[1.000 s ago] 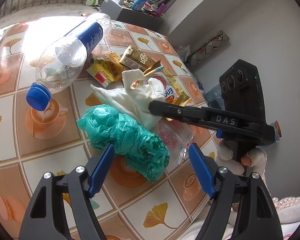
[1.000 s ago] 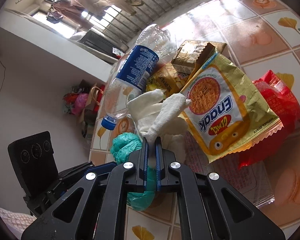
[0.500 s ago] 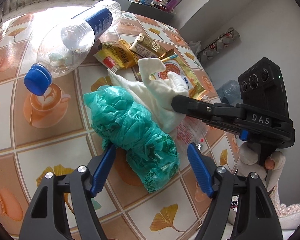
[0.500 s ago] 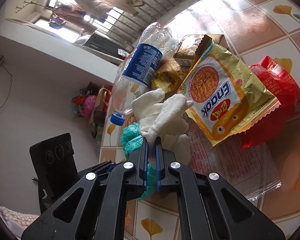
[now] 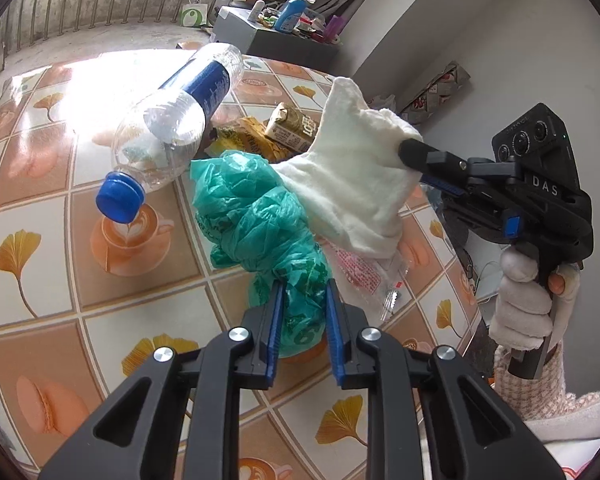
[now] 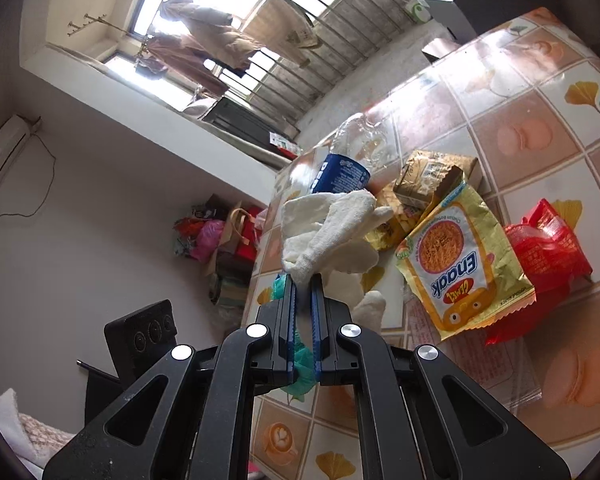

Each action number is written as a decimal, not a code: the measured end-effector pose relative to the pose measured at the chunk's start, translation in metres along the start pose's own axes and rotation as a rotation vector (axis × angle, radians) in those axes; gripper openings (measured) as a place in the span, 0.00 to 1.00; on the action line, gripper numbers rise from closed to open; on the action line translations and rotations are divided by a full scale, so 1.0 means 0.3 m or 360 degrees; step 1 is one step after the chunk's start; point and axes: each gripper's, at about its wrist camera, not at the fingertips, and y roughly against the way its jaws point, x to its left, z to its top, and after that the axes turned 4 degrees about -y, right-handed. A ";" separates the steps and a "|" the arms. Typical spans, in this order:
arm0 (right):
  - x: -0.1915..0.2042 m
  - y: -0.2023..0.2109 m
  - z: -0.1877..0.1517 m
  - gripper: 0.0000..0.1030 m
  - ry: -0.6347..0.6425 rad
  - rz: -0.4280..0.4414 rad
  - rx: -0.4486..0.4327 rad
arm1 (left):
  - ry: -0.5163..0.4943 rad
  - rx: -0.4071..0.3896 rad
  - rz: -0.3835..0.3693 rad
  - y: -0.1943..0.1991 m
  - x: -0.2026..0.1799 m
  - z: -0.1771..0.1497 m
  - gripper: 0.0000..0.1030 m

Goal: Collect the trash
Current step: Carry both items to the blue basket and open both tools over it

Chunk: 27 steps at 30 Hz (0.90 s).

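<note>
On the tiled table (image 5: 52,280), left claw (image 5: 302,304) pinches green bag (image 5: 260,216), right claw (image 6: 303,292) white cloth (image 6: 332,236).

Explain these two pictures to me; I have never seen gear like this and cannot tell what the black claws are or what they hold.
There is no robot here. A person holds a hand-operated gripper in each hand, and each carries a wide-angle camera looking out along its two fingers, so each picture is that tool's own view.

In the left view, the left gripper is closed on a crumpled green plastic bag. The right gripper comes in from the side, held by a gloved hand, and has lifted a white cloth.

The right view shows the same cloth pinched between blue pads.

On the patterned table lie a clear bottle with a blue cap, a yellow Enaak snack packet, a red wrapper and a small brown carton.
</note>
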 end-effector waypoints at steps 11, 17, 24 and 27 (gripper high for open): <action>0.045 0.257 0.044 0.05 0.0047 0.0146 -0.0376 | -0.0198 -0.0200 -0.0070 0.162 -0.143 0.157 0.17; -0.016 0.448 0.047 0.05 0.0005 0.0126 -0.0629 | -0.0436 -0.0227 -0.0177 0.104 -0.348 0.265 0.17; -0.163 0.739 -0.002 0.05 -0.0110 -0.0083 -0.0951 | -0.0699 -0.0106 -0.0401 -0.114 -0.646 0.405 0.17; -0.247 0.880 -0.038 0.05 -0.0197 -0.0256 -0.1095 | -0.0808 -0.0013 -0.0512 -0.245 -0.807 0.448 0.17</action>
